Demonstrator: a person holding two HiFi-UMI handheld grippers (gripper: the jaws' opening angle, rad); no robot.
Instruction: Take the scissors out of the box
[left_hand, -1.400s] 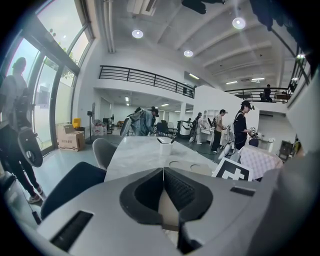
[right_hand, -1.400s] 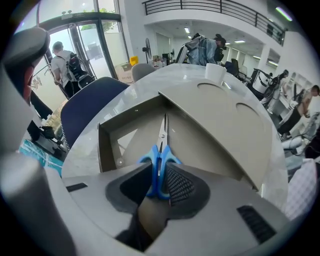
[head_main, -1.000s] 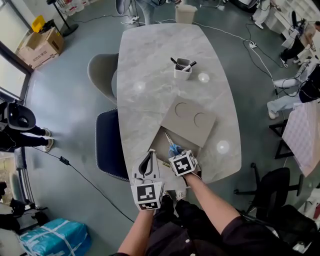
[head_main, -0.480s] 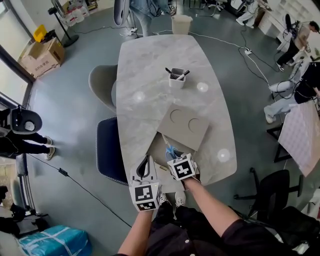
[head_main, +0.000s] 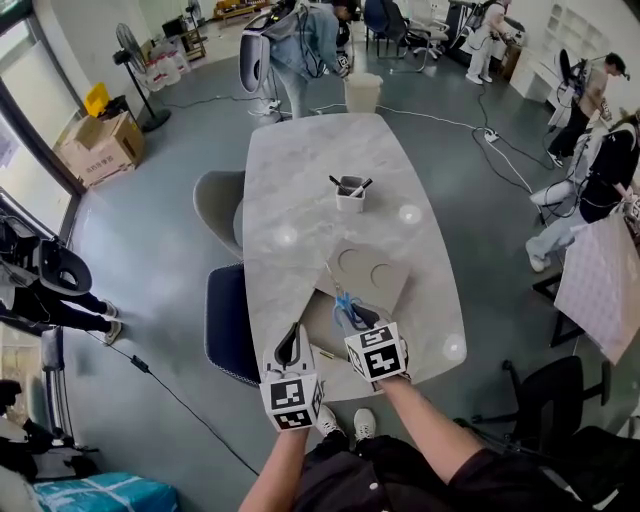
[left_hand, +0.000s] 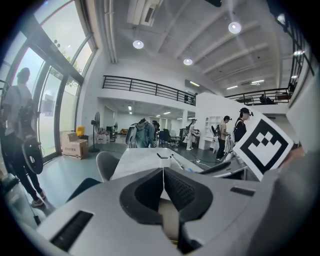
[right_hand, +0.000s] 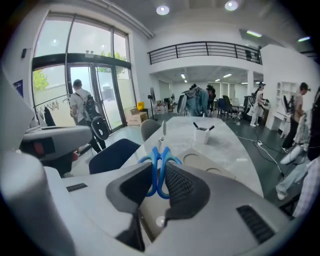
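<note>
"So, where are the blue-handled metal scissors (right_hand: 159, 172)?"

"In the right gripper's (right_hand: 159, 186) jaws, pinched by the handles, above the flat grey cardboard box (head_main: 318, 322) at the pale stone worktop's (head_main: 300, 180) near end."

"And the left gripper (left_hand: 162, 186)?"

"Its jaws are squeezed together, with nothing in them."

The table (head_main: 300, 170) is a long grey marbled slab with rounded ends. A small white cup (head_main: 350, 197) holding dark pens (head_main: 364, 185) stands about midway along it. On the person's side of the cup lies a flat tan lid (head_main: 368, 272) with two round rings, set askew. Farther from the cup, at the table's near edge, sits the open tan box (head_main: 318, 328), meeting the lid's near side.
</note>
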